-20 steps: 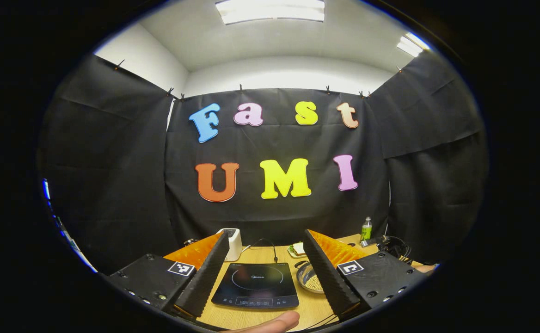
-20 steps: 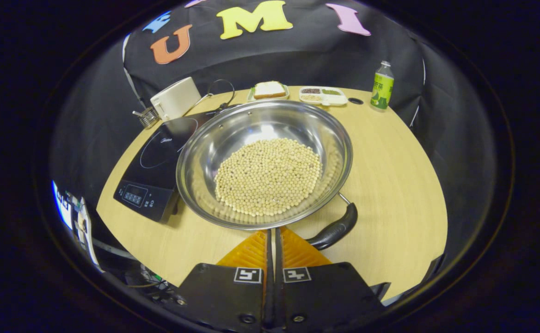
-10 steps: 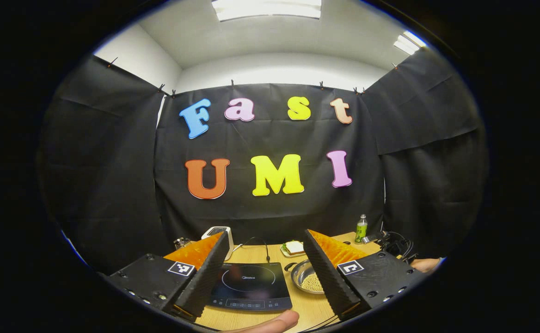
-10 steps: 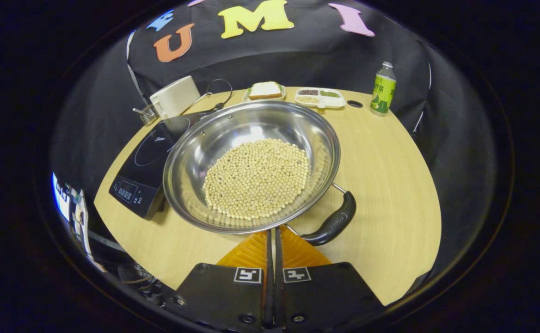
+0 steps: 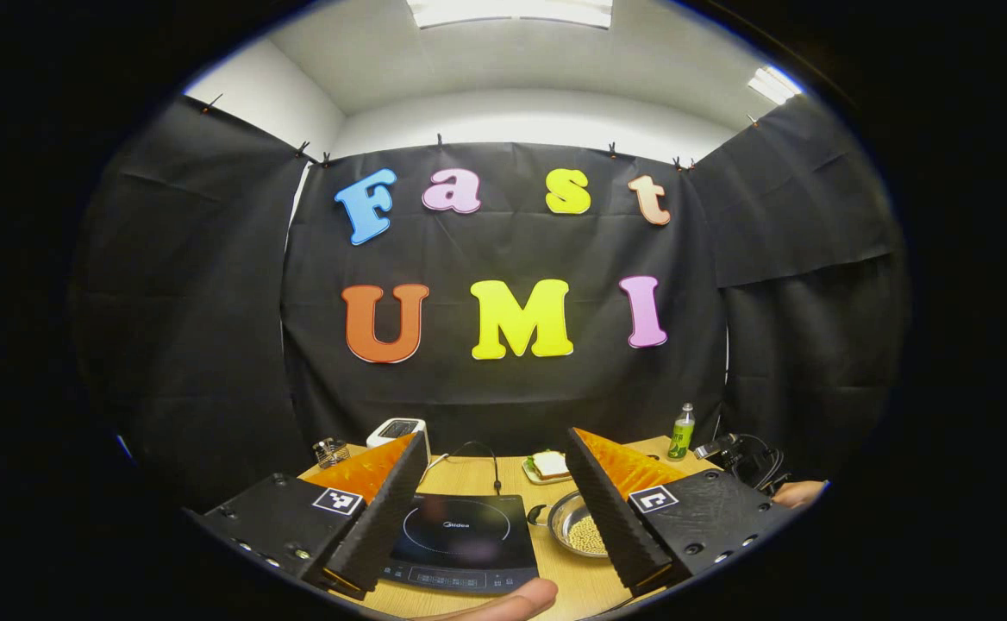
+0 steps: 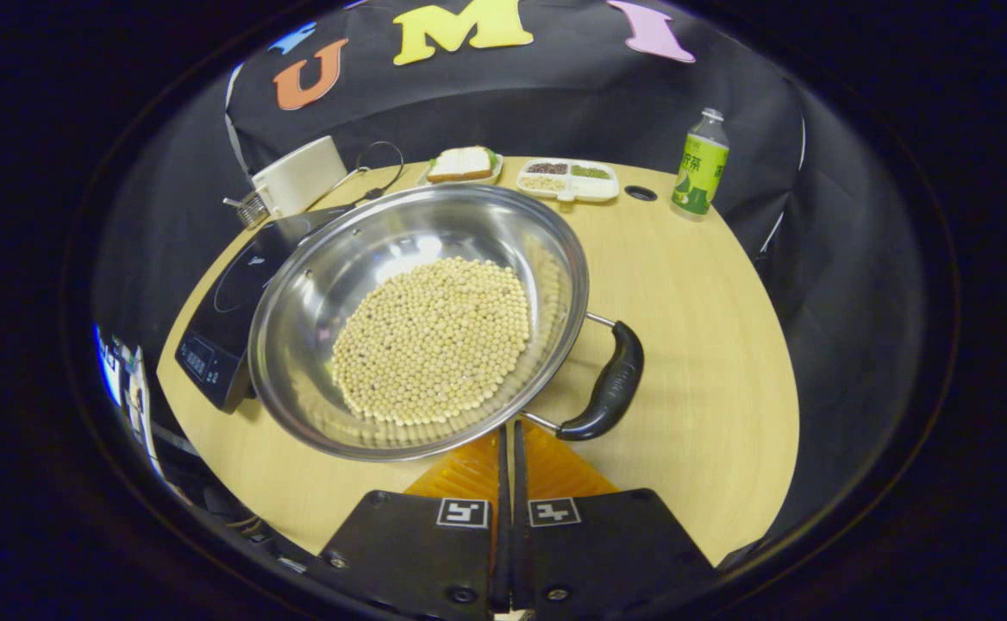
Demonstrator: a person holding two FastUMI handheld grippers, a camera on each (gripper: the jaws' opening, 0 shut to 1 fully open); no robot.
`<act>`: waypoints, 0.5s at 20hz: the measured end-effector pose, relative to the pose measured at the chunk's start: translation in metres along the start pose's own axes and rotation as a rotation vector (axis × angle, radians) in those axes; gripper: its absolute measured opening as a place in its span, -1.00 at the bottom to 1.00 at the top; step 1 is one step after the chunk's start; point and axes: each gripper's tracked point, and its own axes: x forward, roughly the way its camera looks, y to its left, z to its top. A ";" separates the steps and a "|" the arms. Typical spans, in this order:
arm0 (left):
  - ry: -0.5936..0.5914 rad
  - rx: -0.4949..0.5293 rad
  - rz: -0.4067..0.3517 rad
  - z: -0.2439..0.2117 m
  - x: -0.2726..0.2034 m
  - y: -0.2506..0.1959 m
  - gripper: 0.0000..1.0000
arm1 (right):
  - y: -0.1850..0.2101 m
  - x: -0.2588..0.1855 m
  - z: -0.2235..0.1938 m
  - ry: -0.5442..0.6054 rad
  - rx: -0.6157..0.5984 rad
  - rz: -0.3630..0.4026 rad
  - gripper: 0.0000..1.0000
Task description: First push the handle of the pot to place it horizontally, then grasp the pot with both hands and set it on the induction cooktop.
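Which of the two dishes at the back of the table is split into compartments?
The white tray nearer the green bottle; the other dish holds a sandwich.

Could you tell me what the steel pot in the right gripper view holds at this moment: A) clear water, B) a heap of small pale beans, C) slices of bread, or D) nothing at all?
B: the pot has a heap of small pale round beans across its bottom, with bare steel wall showing around them.
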 end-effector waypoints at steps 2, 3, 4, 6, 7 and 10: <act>-0.001 0.003 0.002 -0.001 0.007 0.000 0.92 | -0.010 0.005 0.005 -0.001 0.015 -0.010 -0.92; 0.002 0.009 0.003 0.000 0.011 -0.001 0.92 | -0.013 0.008 0.007 -0.001 0.024 -0.006 -0.92; 0.005 0.015 0.003 -0.002 0.014 -0.002 0.92 | -0.017 0.011 0.010 -0.006 0.031 -0.004 -0.92; 0.019 0.027 0.000 -0.008 0.022 -0.003 0.92 | -0.026 0.015 0.019 -0.030 0.018 -0.024 -0.92; 0.026 0.029 0.000 -0.011 0.027 -0.003 0.92 | -0.031 0.017 0.022 -0.036 0.011 -0.036 -0.92; 0.050 0.026 -0.001 -0.023 0.039 -0.006 0.92 | -0.042 0.020 0.035 -0.070 -0.006 -0.074 -0.92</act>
